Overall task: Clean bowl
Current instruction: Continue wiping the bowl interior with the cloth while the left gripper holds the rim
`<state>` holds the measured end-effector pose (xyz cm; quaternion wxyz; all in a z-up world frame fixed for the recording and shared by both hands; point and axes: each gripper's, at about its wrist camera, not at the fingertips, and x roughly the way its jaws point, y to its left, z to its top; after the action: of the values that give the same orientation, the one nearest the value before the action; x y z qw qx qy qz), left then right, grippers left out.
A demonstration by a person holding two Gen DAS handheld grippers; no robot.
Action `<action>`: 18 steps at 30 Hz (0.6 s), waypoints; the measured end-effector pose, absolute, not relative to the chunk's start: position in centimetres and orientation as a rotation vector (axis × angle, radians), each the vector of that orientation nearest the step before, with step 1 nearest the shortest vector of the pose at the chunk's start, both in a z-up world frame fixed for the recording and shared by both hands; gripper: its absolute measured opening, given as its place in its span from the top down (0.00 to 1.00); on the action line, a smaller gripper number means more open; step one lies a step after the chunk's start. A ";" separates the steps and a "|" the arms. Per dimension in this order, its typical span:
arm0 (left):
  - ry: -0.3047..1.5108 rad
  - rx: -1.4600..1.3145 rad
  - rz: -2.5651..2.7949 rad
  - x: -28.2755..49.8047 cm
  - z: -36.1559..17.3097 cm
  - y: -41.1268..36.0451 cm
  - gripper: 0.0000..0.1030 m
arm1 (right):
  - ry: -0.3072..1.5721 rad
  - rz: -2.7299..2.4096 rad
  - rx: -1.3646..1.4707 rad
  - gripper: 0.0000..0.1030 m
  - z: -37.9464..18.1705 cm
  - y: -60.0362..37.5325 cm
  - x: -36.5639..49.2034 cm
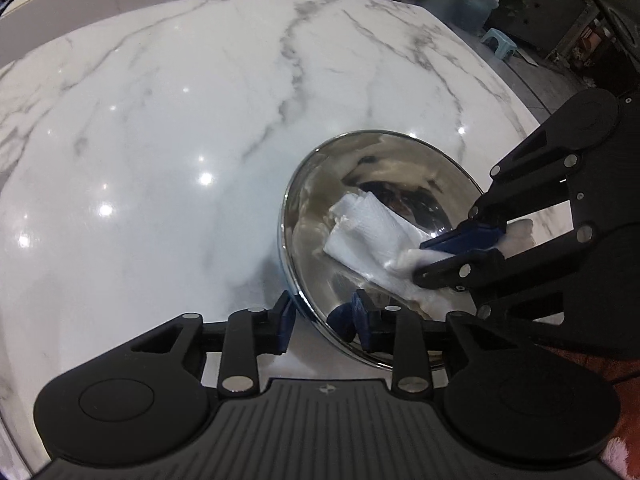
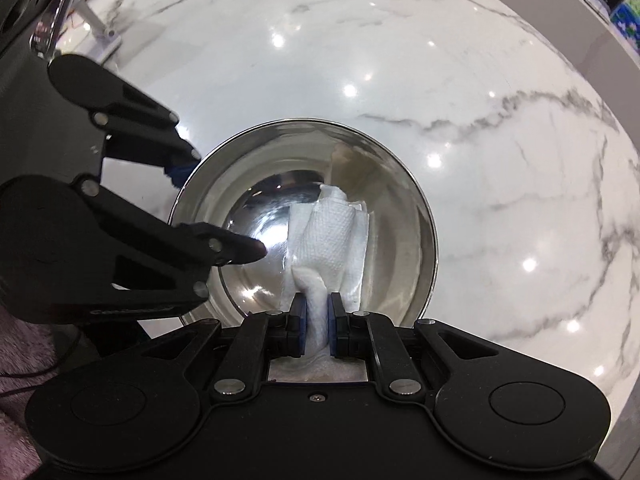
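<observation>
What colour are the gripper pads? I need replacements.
Blue, seen best in the right wrist view, where the right gripper pinches the paper towel.

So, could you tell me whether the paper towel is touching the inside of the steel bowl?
Touching. In the right wrist view the paper towel, pinched by the right gripper, lies flat against the inner wall of the bowl, with no gap.

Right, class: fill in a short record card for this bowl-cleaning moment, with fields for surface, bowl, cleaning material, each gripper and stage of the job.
surface: white marble-look countertop with grey veins
bowl: shiny metal bowl on the countertop
cleaning material: folded white paper towel lying inside the bowl
right gripper: shut on the paper towel, reaching into the bowl
left gripper: straddles the bowl's near rim, one finger inside, one outside; pads apart from the rim
stage: towel against the bowl's inner wall; wiping under way, as far as can be judged
</observation>
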<state>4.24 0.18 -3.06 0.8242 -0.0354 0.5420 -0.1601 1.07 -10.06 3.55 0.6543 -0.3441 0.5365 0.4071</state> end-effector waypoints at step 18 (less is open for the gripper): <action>1.074 -0.041 -0.263 4.6 -2.4 0.3 0.87 | 1.254 0.986 -0.754 0.92 1.2 -5.9 0.5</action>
<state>4.64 0.29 -2.40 0.8508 -0.0194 0.5100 -0.1249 0.47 -5.89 1.22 0.6355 -0.3299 0.5488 0.4315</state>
